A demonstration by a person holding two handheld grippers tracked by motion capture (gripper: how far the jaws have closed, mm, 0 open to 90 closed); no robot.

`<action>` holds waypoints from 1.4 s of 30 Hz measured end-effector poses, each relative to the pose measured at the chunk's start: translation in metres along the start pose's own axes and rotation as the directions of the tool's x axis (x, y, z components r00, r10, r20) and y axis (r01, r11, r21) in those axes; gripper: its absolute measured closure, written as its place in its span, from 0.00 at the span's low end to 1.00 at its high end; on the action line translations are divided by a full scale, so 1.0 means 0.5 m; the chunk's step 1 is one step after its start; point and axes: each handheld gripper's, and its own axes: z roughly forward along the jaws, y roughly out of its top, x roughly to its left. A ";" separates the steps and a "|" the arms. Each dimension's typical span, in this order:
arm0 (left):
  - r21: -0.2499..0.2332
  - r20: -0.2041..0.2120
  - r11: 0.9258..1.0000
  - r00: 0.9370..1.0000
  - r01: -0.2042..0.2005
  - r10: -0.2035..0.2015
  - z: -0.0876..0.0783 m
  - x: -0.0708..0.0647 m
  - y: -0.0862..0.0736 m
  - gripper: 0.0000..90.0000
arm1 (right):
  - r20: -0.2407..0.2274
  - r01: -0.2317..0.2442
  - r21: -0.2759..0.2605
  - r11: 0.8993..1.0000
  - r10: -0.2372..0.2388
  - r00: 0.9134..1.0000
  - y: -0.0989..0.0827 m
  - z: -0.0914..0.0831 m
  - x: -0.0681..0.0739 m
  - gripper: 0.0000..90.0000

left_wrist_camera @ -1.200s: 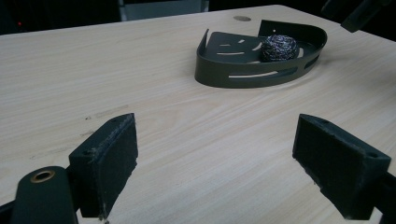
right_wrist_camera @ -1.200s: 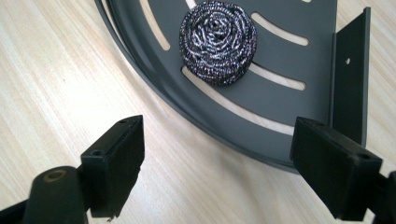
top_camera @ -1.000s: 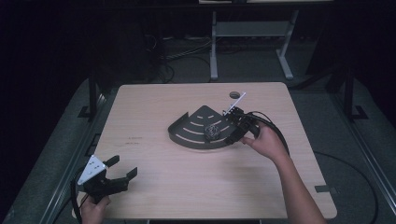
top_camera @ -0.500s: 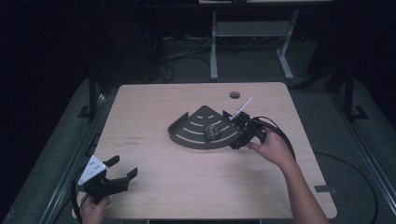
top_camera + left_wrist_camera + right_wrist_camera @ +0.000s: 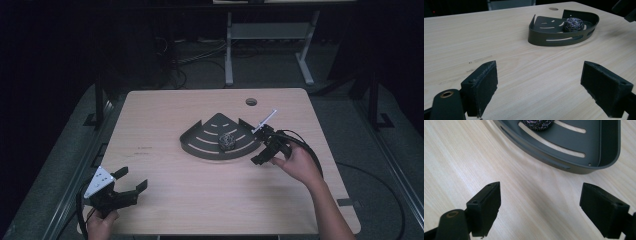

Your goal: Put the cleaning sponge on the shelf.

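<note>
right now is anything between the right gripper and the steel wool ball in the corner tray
Only the tray's own low curved wall. The right gripper sits open over bare table just outside the dark corner tray, and the steel wool ball lies inside beyond that wall. Nothing else visible stands between them.

Scouring ball (image 5: pixel 227 141) in tray (image 5: pixel 200 145)

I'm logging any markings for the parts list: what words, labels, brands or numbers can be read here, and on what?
None can be read: the dark corner tray, the steel scouring ball in it and both grippers carry no legible text.
Faint dark marks on the table are too small to read.
</note>
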 end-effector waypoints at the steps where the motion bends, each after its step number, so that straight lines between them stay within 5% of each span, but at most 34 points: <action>1: 0.002 -0.001 1.000 1.000 -0.003 0.003 0.000 0.000 0.000 0.15 | 0.001 0.000 0.001 1.000 0.000 1.000 -0.004 -0.002 0.002 0.19; 42: 0.004 0.000 1.000 1.000 -0.004 0.004 0.003 -0.002 -0.001 0.15 | 0.011 -0.044 -0.020 0.999 0.044 0.999 -0.146 0.002 0.018 0.19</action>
